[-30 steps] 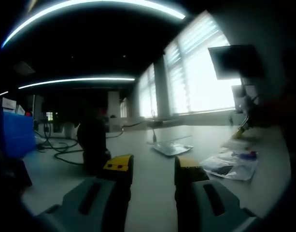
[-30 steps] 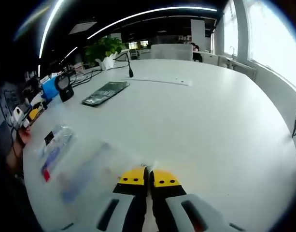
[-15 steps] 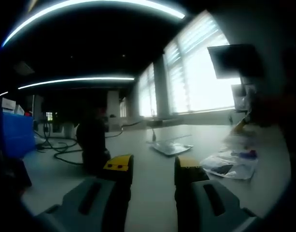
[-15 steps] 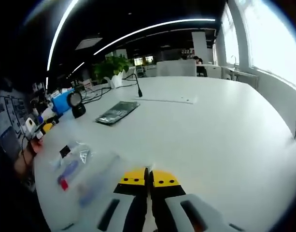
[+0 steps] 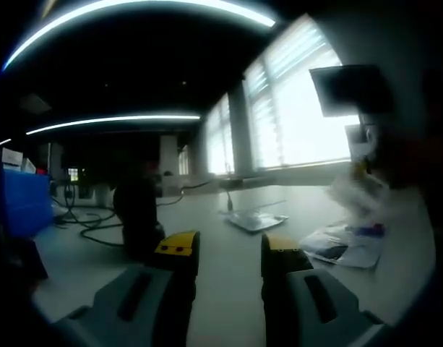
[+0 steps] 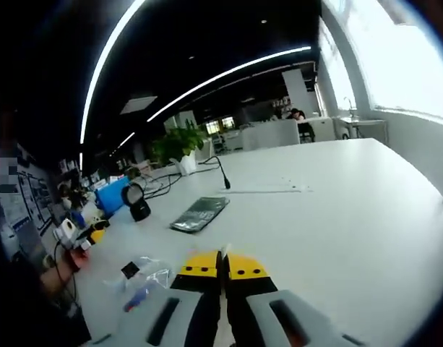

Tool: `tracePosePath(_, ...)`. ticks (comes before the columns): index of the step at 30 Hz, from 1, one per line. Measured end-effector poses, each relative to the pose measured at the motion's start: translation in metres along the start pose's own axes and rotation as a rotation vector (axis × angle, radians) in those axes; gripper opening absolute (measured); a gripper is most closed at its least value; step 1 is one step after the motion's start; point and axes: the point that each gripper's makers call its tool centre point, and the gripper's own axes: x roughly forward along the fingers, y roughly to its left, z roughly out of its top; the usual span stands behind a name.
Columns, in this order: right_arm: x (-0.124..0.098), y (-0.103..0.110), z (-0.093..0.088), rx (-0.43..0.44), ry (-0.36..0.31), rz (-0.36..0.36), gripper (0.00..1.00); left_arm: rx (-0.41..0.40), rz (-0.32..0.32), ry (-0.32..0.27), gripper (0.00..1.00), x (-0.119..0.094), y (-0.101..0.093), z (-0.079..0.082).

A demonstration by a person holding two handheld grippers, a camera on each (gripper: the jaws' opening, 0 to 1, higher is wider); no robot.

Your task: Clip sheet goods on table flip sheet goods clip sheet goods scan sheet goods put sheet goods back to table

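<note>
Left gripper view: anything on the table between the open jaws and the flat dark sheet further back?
Bare white table. In the left gripper view nothing lies between the left gripper and the flat dark sheet; the clear packet lies off to the right.

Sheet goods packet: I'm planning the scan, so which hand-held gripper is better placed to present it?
Right. The right hand-held gripper looks shut on the clear packet; the left hand-held gripper stands open near the dark scanner.
</note>
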Motion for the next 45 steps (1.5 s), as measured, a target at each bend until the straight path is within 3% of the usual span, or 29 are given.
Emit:
tracePosePath(7, -0.005, 0.016, 0.021, -0.012, -0.082, 0.026, 0.0, -0.001, 0.0, -0.001, 0.27, 0.0, 0.0, 0.0)
tracePosePath(15, -0.008, 0.003, 0.034, -0.001, -0.114, 0.028, 0.0, -0.001, 0.0, -0.001, 0.27, 0.0, 0.0, 0.0)
tracePosePath(24, -0.013, 0.016, 0.05, 0.01, -0.196, 0.045, 0.0, -0.002, -0.001, -0.002, 0.27, -0.001, 0.0, 0.0)
tracePosePath(34, -0.008, 0.017, 0.067, 0.043, -0.302, 0.007, 0.0, -0.001, -0.001, -0.003, 0.27, -0.001, 0.0, 0.001)
tracePosePath(40, -0.002, 0.028, 0.075, 0.061, -0.377, -0.005, 0.0, -0.005, 0.0, -0.005, 0.27, -0.001, 0.0, 0.001)
tracePosePath(45, 0.006, 0.047, 0.083, 0.068, -0.426, 0.039, 0.0, -0.006, -0.003, -0.009, 0.27, -0.001, 0.0, 0.002)
